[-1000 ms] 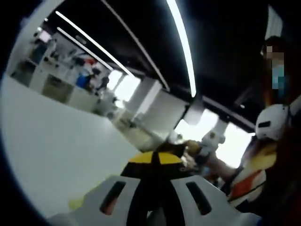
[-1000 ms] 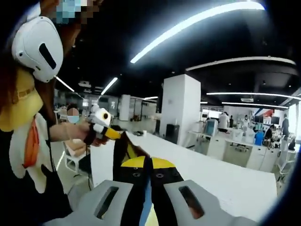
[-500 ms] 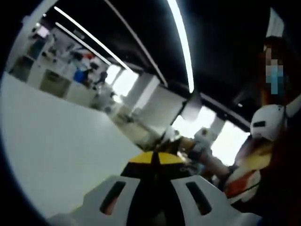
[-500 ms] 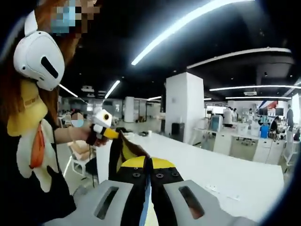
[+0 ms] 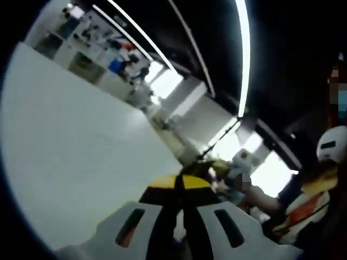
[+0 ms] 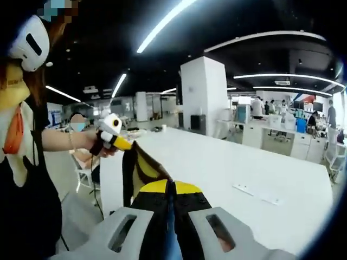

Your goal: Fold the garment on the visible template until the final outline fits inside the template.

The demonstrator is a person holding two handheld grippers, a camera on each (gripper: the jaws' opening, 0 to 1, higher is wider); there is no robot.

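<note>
In the left gripper view, the left gripper (image 5: 178,187) rises from the bottom edge with its yellow-tipped fingers (image 5: 164,182) pressed together on a dark fold of the garment (image 5: 191,169), which runs away from the tips toward the right. At the far end of that fabric the right gripper (image 5: 237,162) comes in from the right, held in the person's hand (image 5: 245,180). The white counter (image 5: 76,146) spreads across the left, well below the raised cloth. The person (image 5: 317,189) stands at the right edge, with a white headset.

In the right gripper view, the right gripper (image 6: 170,188) has its fingers (image 6: 187,188) clenched on the garment (image 6: 138,168), a dark piece with yellow-brown showing inside. The cloth hangs stretched in the air between the two grippers, to the left of the near end of the counter (image 6: 227,179). The left gripper (image 6: 111,135) grasps its far corner, gripped by a hand (image 6: 100,147) at the left. A white pillar (image 6: 203,92) stands beyond the counter.
</note>
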